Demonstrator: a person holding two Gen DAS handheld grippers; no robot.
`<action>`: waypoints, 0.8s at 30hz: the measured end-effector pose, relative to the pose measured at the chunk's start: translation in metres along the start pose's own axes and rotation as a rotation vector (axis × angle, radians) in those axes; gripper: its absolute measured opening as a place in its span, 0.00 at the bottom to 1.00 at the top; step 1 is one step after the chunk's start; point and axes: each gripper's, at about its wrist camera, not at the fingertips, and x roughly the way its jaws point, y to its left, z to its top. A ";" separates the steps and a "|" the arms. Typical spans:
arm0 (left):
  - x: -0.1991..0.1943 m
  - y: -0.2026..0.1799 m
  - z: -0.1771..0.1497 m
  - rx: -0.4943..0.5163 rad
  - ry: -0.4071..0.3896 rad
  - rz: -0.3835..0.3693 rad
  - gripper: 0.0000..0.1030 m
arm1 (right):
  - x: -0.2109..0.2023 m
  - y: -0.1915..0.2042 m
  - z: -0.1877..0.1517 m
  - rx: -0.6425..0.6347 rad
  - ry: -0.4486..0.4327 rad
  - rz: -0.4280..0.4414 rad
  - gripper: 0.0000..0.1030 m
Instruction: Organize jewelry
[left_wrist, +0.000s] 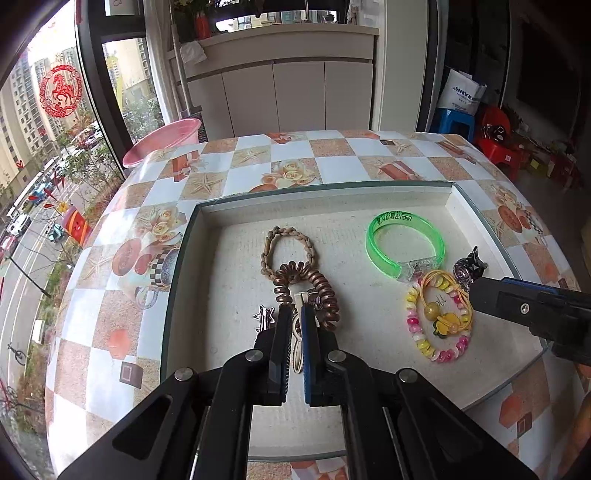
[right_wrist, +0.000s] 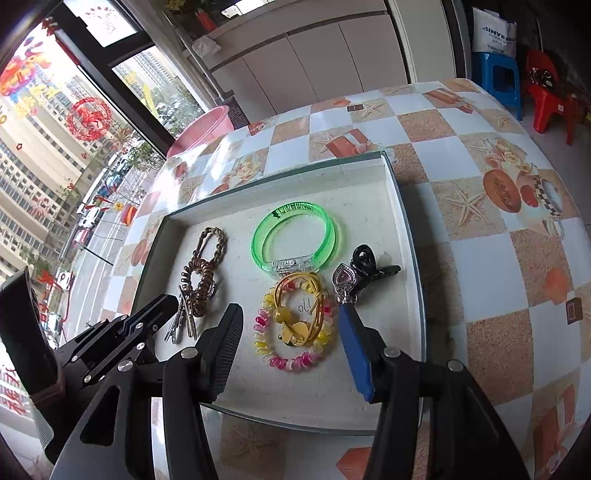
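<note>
Inside, the shallow white tray (right_wrist: 402, 206) holds the green bangle (right_wrist: 295, 236) near its far edge; the right gripper (right_wrist: 291, 332) is spread around the beaded bracelet (right_wrist: 295, 360), untouching; the left gripper (left_wrist: 293, 317) grasps a cream hair clip (left_wrist: 296, 347) near the tray's front

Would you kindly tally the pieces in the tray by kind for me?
Bracelets: 2 (green bangle, beaded bracelet)
Hair ties: 3 (braided tie, copper spiral tie, yellow elastic tie)
Hair clips: 3 (star clip, cream clip, black claw clip)
Heart charm: 1
Total: 9, perhaps more, since the clips overlap.
</note>
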 end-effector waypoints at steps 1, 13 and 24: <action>-0.001 0.001 0.000 -0.003 -0.003 0.002 0.17 | -0.002 -0.001 0.001 0.010 -0.002 0.005 0.57; -0.030 0.014 0.005 -0.044 -0.051 -0.018 0.17 | -0.028 0.004 0.003 0.018 -0.043 -0.003 0.74; -0.044 0.024 -0.006 -0.060 -0.062 -0.049 0.17 | -0.039 0.011 -0.013 -0.010 -0.054 -0.054 0.90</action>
